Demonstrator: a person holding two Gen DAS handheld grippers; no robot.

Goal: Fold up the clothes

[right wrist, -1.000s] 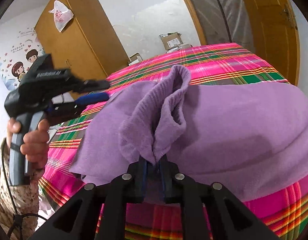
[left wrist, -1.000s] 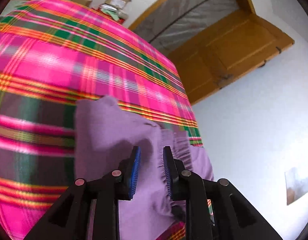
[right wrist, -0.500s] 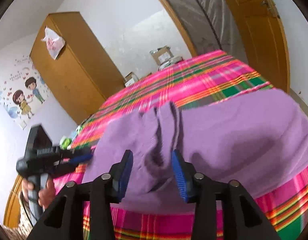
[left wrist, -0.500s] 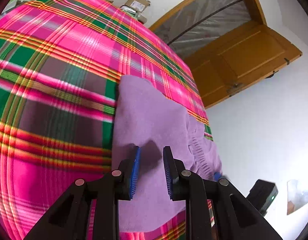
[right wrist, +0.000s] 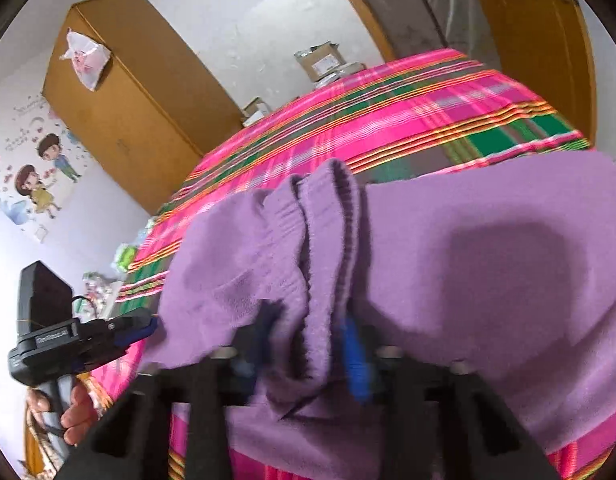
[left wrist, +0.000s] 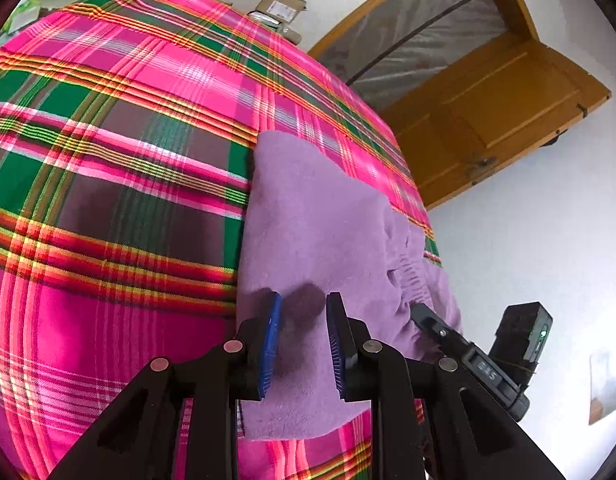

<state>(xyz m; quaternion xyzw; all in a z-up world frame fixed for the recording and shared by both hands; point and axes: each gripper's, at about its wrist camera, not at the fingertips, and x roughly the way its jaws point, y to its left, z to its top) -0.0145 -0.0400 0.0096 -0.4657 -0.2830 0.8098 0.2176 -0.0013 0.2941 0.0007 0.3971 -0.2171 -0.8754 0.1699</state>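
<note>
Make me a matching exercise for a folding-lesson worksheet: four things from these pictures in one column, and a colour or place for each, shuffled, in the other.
Things:
1. garment
2. bedspread
3. wardrobe
4. cardboard box

Descriptions:
A. pink and green plaid
B. by the wall beyond the bed's far end
C. plain purple, lying on the bed
D. tall, wooden, with a plastic bag hanging on it

Pairs: 1-C, 2-A, 3-D, 4-B

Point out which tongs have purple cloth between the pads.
The right tongs, closing around a ribbed fold of the purple garment; the left tongs stand open, empty.
</note>
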